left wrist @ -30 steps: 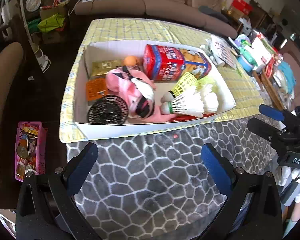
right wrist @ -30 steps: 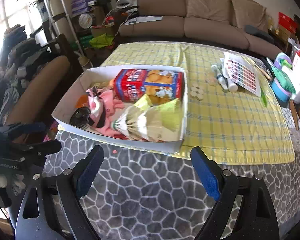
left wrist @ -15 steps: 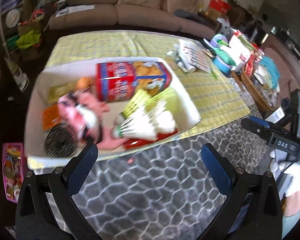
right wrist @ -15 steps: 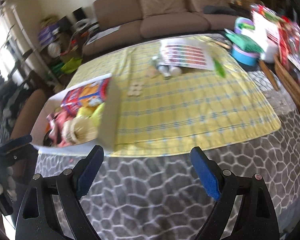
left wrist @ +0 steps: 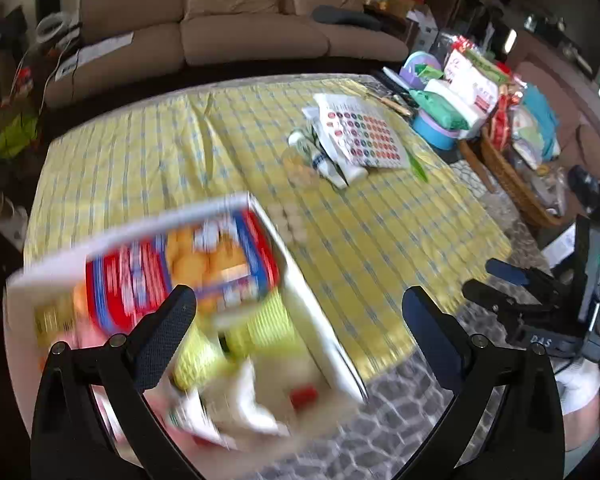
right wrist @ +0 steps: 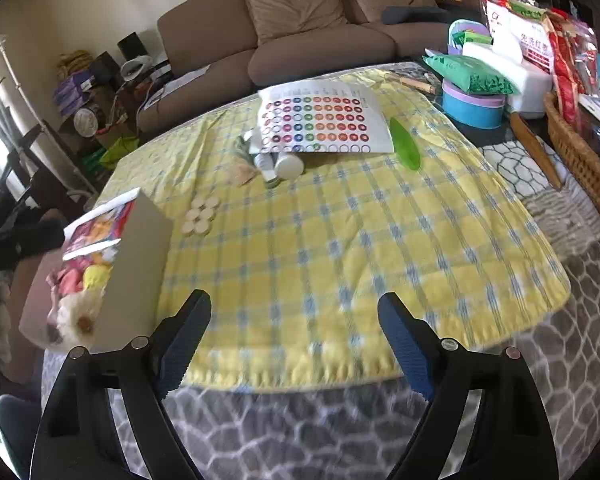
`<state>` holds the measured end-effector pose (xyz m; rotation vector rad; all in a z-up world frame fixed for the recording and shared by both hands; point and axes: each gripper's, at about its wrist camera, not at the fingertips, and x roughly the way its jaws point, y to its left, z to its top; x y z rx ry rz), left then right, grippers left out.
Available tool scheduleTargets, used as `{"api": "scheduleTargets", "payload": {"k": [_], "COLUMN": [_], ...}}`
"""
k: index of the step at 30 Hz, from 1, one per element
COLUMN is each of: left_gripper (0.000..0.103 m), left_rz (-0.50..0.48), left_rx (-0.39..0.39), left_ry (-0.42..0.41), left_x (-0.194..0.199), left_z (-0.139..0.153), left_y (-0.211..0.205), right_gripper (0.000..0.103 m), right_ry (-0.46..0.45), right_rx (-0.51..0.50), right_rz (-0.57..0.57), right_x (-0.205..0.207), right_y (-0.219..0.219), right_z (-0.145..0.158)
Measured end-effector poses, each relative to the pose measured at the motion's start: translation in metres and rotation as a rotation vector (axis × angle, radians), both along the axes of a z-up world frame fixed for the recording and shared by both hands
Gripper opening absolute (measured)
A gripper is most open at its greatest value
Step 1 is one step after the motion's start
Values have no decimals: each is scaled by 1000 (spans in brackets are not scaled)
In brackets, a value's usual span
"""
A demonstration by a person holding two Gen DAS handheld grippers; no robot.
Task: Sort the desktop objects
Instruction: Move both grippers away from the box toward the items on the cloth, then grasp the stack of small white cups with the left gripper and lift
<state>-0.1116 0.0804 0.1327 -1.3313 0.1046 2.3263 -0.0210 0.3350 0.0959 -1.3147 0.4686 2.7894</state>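
Note:
A white cardboard box (left wrist: 320,328) on the yellow checked cloth (left wrist: 380,240) holds a red snack carton (left wrist: 172,272), shuttlecocks and pink fabric, all blurred. The box also shows at the left of the right wrist view (right wrist: 140,264). On the cloth lie a sheet of coloured dot stickers (right wrist: 320,124), white tubes (right wrist: 284,166), a cluster of small round discs (right wrist: 200,216) and a green leaf-shaped piece (right wrist: 406,148). My left gripper (left wrist: 300,320) is open and empty over the box's right end. My right gripper (right wrist: 294,332) is open and empty above the cloth's near edge, also in the left wrist view (left wrist: 500,284).
A brown sofa (right wrist: 320,32) stands behind the table. A blue tub (right wrist: 472,106), packets and a wicker basket (right wrist: 580,152) crowd the right side. A grey patterned cover (right wrist: 340,432) lies under the cloth at the near edge.
Both grippers have swung right and forward. The box has slid to the left of each view and the stickers, tubes and discs have come toward the middle. Both stay open.

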Motion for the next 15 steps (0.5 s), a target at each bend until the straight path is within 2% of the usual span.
{"api": "scheduleTargets", "payload": {"k": [4, 7, 10, 13, 15], "left_gripper": [103, 103, 102, 102, 102], "left_rz": [-12, -61, -210, -397, -486], "left_rx": [-54, -148, -261, -438, -519], "left_ry": [-15, -32, -90, -151, -175], "left_x": [-45, -77, -100, -115, -116], "left_z": [-9, -22, -40, -64, -79], "left_y": [17, 37, 67, 99, 111], "right_gripper": [84, 83, 83, 83, 83], "right_ry": [-6, -17, -26, -46, -63], "right_rx": [-43, -53, -65, -47, -47], "right_rz": [2, 22, 52, 78, 91], "right_x": [-15, -19, -19, -19, -20], "right_y": [9, 8, 4, -1, -2], "right_z": [-11, -15, -18, -23, -26]}}
